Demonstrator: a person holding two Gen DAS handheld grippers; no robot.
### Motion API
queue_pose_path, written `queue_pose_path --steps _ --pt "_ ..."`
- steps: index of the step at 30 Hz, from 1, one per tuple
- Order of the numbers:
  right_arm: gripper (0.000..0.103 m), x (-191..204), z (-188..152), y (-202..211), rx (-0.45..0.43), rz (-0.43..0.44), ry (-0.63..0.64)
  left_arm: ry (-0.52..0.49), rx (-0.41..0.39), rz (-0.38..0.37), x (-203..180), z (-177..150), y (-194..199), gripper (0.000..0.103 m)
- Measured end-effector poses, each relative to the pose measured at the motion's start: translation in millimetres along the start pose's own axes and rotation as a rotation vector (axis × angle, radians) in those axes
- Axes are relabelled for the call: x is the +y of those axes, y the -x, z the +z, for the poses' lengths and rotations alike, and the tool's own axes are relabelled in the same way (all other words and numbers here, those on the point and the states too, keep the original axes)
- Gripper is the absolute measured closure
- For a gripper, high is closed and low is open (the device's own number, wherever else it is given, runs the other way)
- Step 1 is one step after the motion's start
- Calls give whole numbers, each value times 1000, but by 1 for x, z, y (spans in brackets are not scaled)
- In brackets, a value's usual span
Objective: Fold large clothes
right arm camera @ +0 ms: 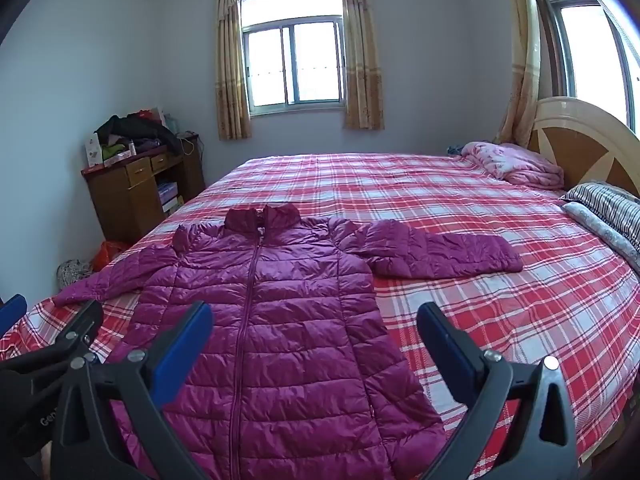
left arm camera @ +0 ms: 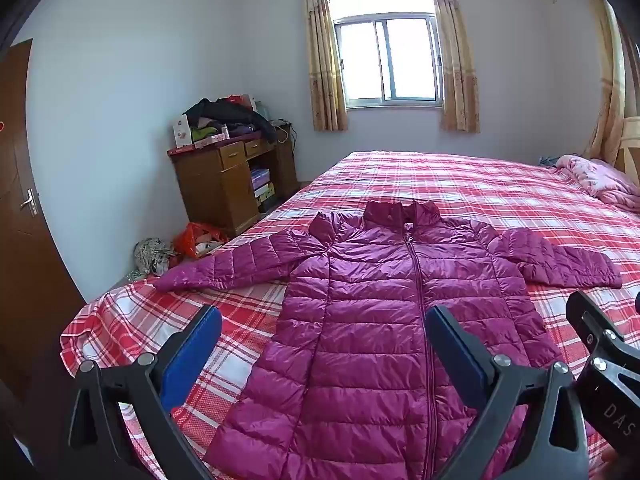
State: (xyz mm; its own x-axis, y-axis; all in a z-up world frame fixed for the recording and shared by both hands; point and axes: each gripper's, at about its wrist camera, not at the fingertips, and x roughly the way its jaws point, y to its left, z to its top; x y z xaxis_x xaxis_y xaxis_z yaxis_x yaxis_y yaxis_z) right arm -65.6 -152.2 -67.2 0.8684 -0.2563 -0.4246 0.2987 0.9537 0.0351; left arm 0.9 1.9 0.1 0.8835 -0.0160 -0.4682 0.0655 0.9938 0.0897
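A magenta quilted puffer jacket [left arm camera: 372, 320] lies flat, zipped, front up, on the red plaid bed [left arm camera: 500, 192], collar away from me, both sleeves spread out sideways. It also shows in the right wrist view [right arm camera: 272, 320]. My left gripper [left arm camera: 324, 320] is open and empty, held above the jacket's lower left part. My right gripper [right arm camera: 314, 320] is open and empty, held above the jacket's lower right edge. The right gripper's finger shows at the right edge of the left wrist view [left arm camera: 596, 332]. The left gripper's finger shows at the left edge of the right wrist view [right arm camera: 80, 328].
A wooden desk [left arm camera: 228, 184] piled with clothes stands left of the bed by the wall. Bags [left arm camera: 196, 240] lie on the floor beside it. A pink blanket [right arm camera: 516, 164] and striped pillows [right arm camera: 608, 208] lie near the headboard [right arm camera: 584, 136]. A door [left arm camera: 24, 216] is at far left.
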Motion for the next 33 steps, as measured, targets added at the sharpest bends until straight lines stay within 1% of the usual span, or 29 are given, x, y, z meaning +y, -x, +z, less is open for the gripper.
queue_pose_path --steps 7,11,20,33 --pt "0 -1 0 5 10 -3 3 19 8 -46 7 0 -4 1" --pt "0 -6 0 2 12 -1 -2 13 -6 -47 1 -1 4 1" --pt "0 -4 0 2 16 -5 0 25 13 -50 0 -4 2 1" --pt "0 -5 -1 3 15 -5 -4 19 0 -49 0 -3 6 1"
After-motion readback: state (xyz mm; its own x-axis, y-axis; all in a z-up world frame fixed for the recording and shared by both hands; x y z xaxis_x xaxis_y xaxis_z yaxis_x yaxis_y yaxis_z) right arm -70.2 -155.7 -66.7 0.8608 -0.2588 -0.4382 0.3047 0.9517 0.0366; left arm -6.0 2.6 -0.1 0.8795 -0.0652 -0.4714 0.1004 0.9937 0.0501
